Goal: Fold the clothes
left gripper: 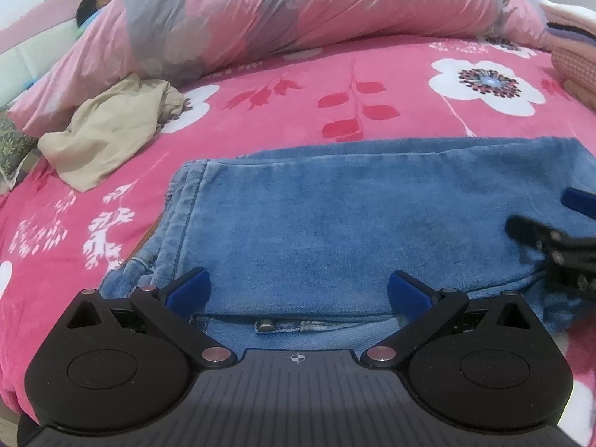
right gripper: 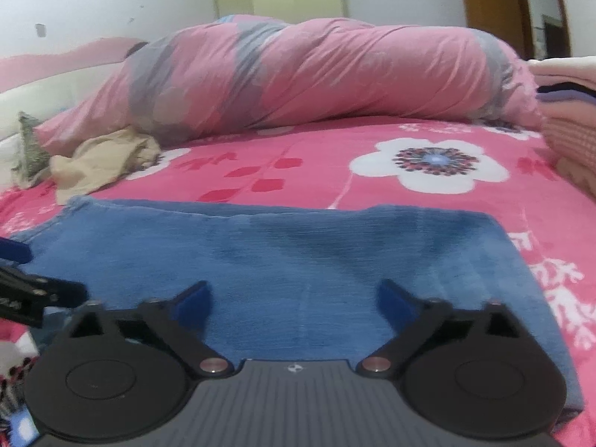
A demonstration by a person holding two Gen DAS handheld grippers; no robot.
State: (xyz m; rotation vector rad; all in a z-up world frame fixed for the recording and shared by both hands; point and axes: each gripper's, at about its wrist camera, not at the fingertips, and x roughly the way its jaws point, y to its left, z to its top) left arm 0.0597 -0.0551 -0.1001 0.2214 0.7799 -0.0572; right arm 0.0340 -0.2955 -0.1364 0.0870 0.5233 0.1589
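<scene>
Blue denim fills the middle of the left wrist view: the folded jeans are laid flat on the bed, on a pink bedspread printed with white flowers. The left tool is held just above the near edge of the jeans, its blue pads spread wide apart, and nothing is clamped between them. At the right edge a part of the right tool is seen over the denim. A crumpled beige garment is lying at the far left, beside a rolled pink and grey quilt.

In the right wrist view, which is blurred, the right tool is seen over the jeans with its pads wide apart and nothing gripped. The beige garment and the quilt are seen behind.
</scene>
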